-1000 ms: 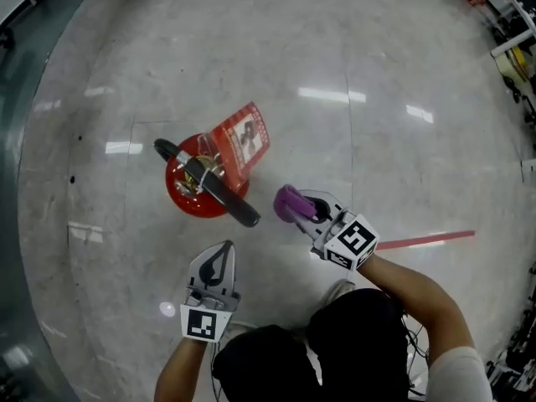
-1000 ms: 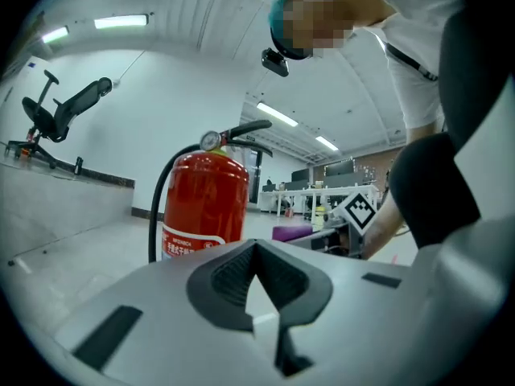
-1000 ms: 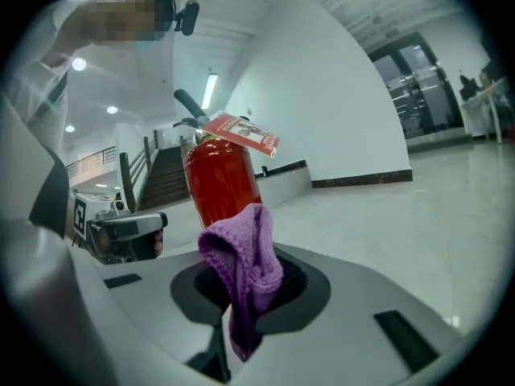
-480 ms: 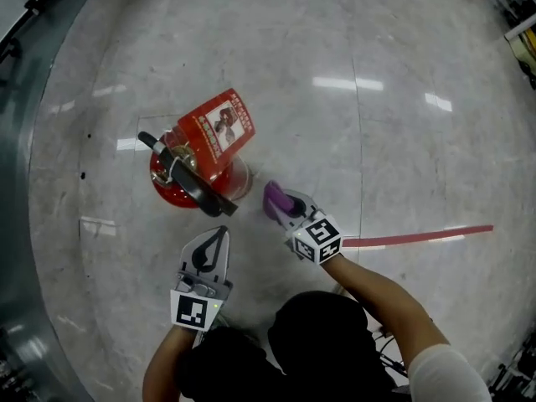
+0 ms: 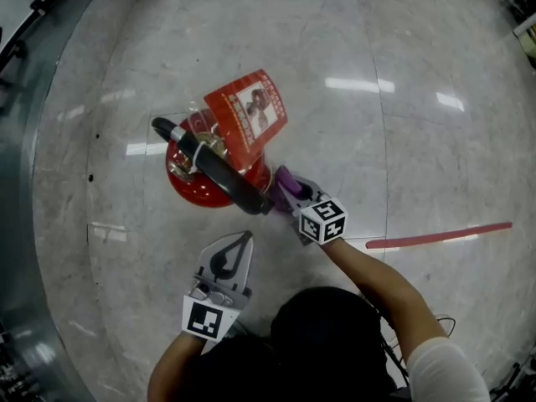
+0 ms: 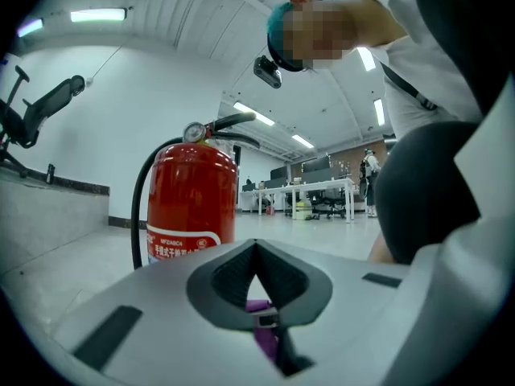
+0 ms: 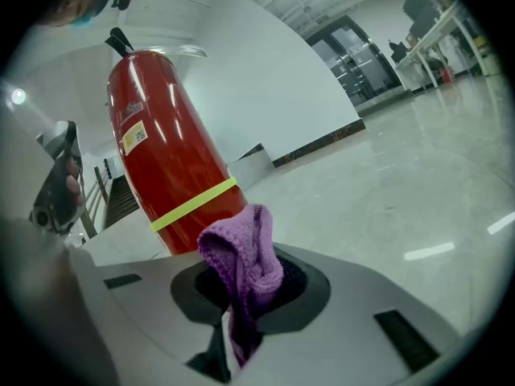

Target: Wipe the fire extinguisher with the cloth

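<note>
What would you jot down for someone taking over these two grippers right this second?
Left gripper: jaws together, held short of the fire extinguisher.
Right gripper: shut on the purple cloth, right by the extinguisher's side; I can't tell if it touches.
The extinguisher stands on the floor.
Done: cloth in grip, at the extinguisher.
Left: wipe the red body.

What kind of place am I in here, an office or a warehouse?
Probably a large open-plan office: rows of desks with chairs at the back, long ceiling strip lights, and a polished, stone-like floor.
</note>
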